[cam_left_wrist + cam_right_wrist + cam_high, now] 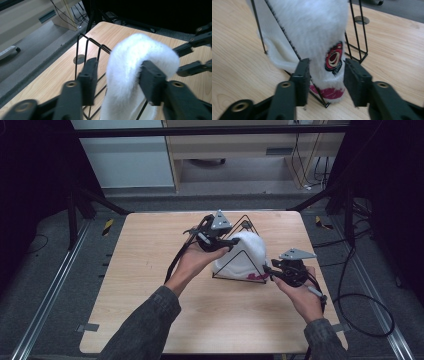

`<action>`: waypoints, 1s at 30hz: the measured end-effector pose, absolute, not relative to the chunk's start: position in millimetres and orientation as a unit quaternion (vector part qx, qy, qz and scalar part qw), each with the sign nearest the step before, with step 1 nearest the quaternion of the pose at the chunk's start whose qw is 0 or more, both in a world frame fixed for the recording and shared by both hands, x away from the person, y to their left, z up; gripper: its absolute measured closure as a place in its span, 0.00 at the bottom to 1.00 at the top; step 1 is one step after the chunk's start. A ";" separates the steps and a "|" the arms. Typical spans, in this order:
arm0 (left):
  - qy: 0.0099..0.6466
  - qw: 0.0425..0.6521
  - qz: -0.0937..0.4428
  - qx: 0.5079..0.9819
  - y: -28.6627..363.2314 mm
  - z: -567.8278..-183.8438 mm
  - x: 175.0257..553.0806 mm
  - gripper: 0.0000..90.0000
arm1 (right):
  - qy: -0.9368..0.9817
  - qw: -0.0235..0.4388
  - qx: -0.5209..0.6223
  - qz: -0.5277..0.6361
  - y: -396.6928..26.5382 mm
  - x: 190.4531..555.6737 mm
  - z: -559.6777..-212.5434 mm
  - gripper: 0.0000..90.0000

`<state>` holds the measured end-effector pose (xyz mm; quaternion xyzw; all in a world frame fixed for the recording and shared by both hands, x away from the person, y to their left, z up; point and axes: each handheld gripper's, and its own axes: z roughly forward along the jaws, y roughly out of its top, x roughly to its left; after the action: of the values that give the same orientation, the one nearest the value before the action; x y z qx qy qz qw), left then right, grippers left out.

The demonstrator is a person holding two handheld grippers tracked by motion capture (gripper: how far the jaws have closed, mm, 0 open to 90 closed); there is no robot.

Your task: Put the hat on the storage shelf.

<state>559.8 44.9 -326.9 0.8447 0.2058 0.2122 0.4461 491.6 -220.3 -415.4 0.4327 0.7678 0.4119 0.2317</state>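
Two parted grippers point(235, 241) point(268, 270) around white sock point(245, 252)

Wood-top bench point(150, 270), grey carpet floor point(55, 270), dark frame posts point(75, 215), pale cabinet point(240, 150) behind, loose cables point(360, 310) at right

A: What is the white fluffy fabric sock point(130, 62) like, draped over the thin black wire rack point(86, 43)?
B: Soft, matt, fuzzy pile; its red-trimmed cuff point(327, 92) looks knitted, with an embroidered badge point(333, 58) just above it.
A: And the rack?
B: Smooth, slightly glossy metal rod, standing on the light wood-grain tabletop point(150, 255), which has a smooth satin finish.
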 end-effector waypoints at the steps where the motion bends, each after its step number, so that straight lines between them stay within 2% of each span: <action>1: 0.207 0.448 0.214 0.843 46.0 -326.0 559.3 0.52 | 0.765 0.234 0.434 0.414 -221.6 489.2 -414.2 0.56; 8: 0.226 0.476 0.230 0.818 60.7 -308.5 551.8 0.23 | 0.745 0.256 0.437 0.435 -221.4 470.1 -401.5 0.34; 16: 0.226 0.489 0.219 0.814 87.3 -299.6 525.7 0.11 | 0.741 0.270 0.409 0.458 -196.8 440.2 -389.1 0.14; 20: 0.218 0.488 0.217 0.817 105.3 -304.5 509.6 0.08 | 0.765 0.256 0.370 0.461 -176.6 425.9 -396.1 0.11; 30: 0.231 0.452 0.224 0.832 144.7 -329.2 487.4 0.06 | 0.809 0.215 0.333 0.435 -127.2 424.7 -432.4 0.14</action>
<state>487.4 144.7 -329.2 0.8321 0.2312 0.2239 0.4517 424.7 -127.2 -432.4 0.3326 0.8089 0.4347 0.2146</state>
